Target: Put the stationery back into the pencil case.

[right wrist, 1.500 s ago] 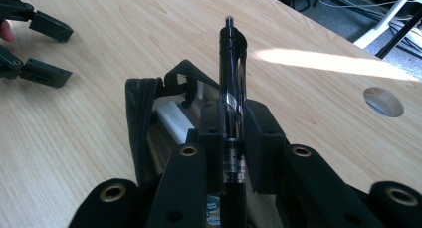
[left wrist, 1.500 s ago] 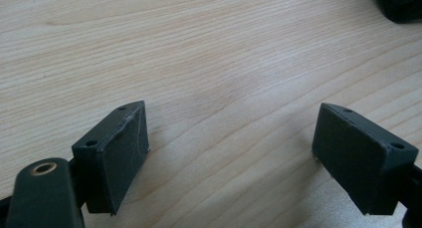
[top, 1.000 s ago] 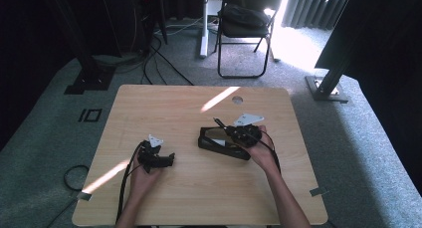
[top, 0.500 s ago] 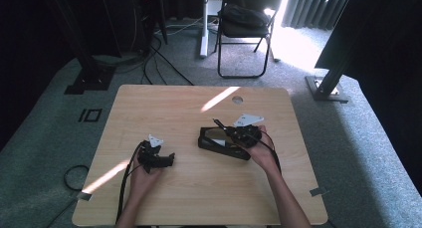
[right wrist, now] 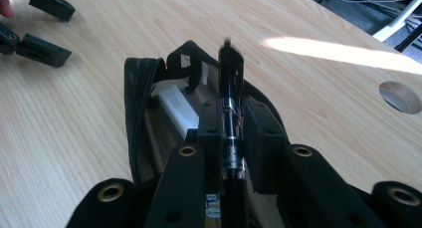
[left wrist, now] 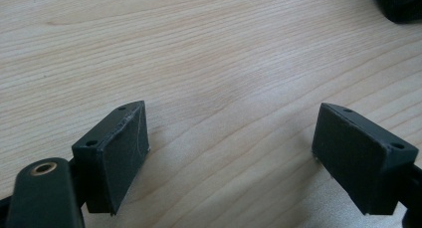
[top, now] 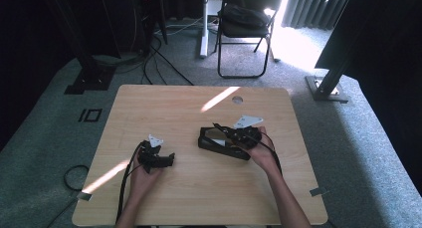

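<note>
High view: at lower left of the frame the left gripper (top: 169,160) rests in a hand on the table (top: 164,101), its cable trailing down toward the bottom edge. Right of centre lies a black pouch (top: 211,143), unzipped, and just right of it the right gripper (top: 225,133) reaches over it from a hand at lower right. A folding chair (top: 244,19) stands on the carpet at the upper middle, beyond the table.

Left gripper view: the two jaws stand wide apart at the lower left and lower right of the frame, with bare wood grain between them and nothing held. A dark corner of some object shows at the upper right; what it is cannot be told.

Right gripper view: at the upper left the left gripper (right wrist: 42,26) shows with its jaws parted. At centre the pouch (right wrist: 137,103) lies open, and a white eraser (right wrist: 177,110) sits inside it toward its left. The right gripper (right wrist: 233,138) has its jaws closed tight on a black pen (right wrist: 230,96), which points up the frame above the pouch's opening. A round hole (right wrist: 400,96) in the tabletop shows at the right edge.
</note>
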### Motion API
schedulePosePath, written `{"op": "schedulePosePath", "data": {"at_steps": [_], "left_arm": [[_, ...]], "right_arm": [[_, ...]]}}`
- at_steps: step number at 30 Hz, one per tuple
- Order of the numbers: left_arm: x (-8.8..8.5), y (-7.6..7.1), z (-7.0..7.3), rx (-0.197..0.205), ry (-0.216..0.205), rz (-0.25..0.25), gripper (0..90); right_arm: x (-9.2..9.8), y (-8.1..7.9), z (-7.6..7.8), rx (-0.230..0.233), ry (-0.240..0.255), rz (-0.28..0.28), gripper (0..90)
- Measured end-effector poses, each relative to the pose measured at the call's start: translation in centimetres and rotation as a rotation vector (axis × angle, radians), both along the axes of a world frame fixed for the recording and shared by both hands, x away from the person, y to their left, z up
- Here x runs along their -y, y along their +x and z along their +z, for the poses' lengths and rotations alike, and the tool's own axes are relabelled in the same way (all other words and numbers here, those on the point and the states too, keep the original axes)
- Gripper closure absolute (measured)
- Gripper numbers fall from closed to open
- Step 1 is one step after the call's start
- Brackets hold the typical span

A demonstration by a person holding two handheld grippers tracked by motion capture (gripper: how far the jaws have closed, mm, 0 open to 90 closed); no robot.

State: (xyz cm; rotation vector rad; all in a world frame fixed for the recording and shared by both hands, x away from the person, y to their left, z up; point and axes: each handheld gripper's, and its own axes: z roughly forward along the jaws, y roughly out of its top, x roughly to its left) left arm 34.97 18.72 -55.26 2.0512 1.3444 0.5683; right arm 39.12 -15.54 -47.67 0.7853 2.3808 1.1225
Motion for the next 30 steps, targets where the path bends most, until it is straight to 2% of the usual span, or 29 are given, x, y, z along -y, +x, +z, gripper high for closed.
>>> {"op": "schedulePosePath", "data": {"at_steps": [9, 15, 20, 24, 28, 30], "left_arm": [[0.0, 0.0, 0.0, 0.000, 0.000, 0.000, 14.9], [0.0, 0.0, 0.0, 0.000, 0.000, 0.000, 14.9], [0.0, 0.0, 0.0, 0.000, 0.000, 0.000, 14.9], [0.0, 0.0, 0.0, 0.000, 0.000, 0.000, 14.9], [0.0, 0.0, 0.0, 0.000, 0.000, 0.000, 14.9], [0.0, 0.0, 0.0, 0.000, 0.000, 0.000, 14.9]], "right_arm": [[0.0, 0.0, -0.4, -0.019, -0.022, 0.006, 78.2], [0.1, -0.1, -0.4, -0.018, -0.014, 0.014, 68.6], [0.2, -0.6, 0.1, -0.005, -0.002, -0.005, 58.4], [0.6, -1.3, 0.7, 0.011, 0.036, -0.033, 49.8], [1.2, -2.5, 1.1, 0.029, 0.084, -0.054, 46.4], [1.3, -3.3, 1.2, 0.040, 0.093, -0.052, 44.9]]}}
